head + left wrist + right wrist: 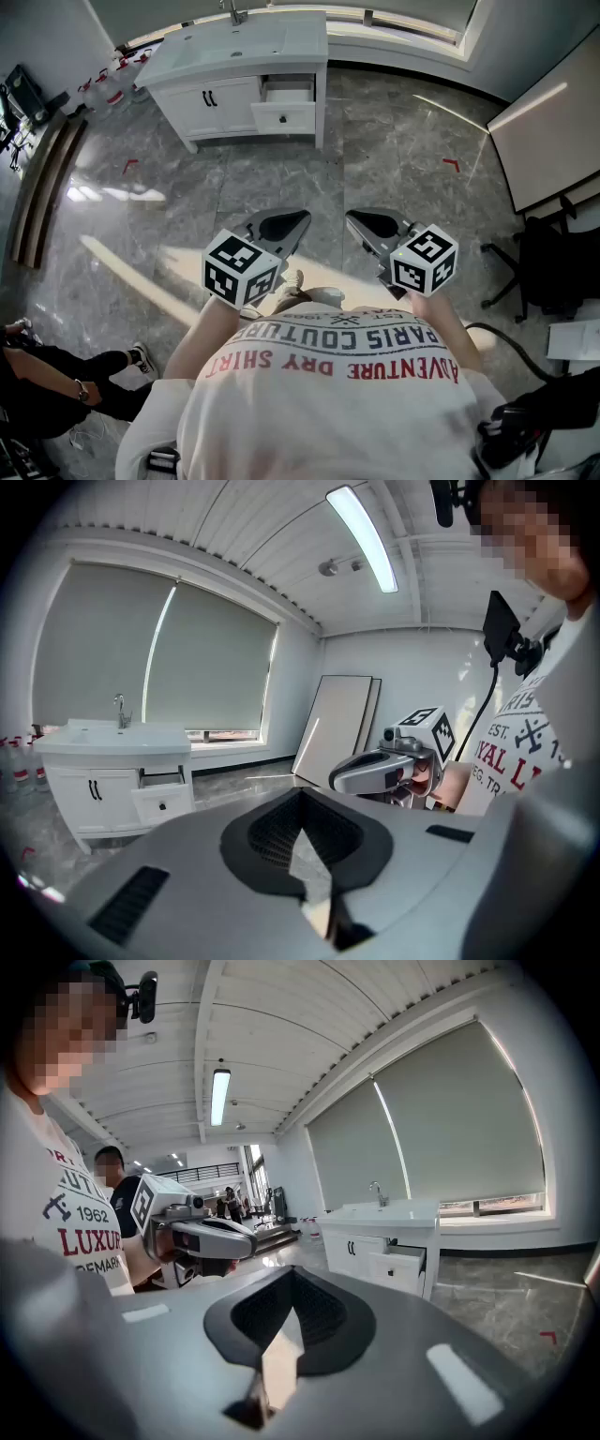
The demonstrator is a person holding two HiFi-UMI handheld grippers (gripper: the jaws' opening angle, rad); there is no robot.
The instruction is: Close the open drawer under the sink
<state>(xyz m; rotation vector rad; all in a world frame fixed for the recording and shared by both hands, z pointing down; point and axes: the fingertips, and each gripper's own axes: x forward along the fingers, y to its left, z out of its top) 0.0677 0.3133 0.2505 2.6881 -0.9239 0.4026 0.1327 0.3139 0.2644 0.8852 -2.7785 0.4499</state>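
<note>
The drawer is seen pulled out under the sink, far off. Left tongs and right tongs are held shut, empty. Its hard front is probably pushed in easily.

White drawer, grey marbled floor

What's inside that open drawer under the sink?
The drawer stands pulled out, and the part of its inside that shows looks bare. Its own front hides the near part.
</note>
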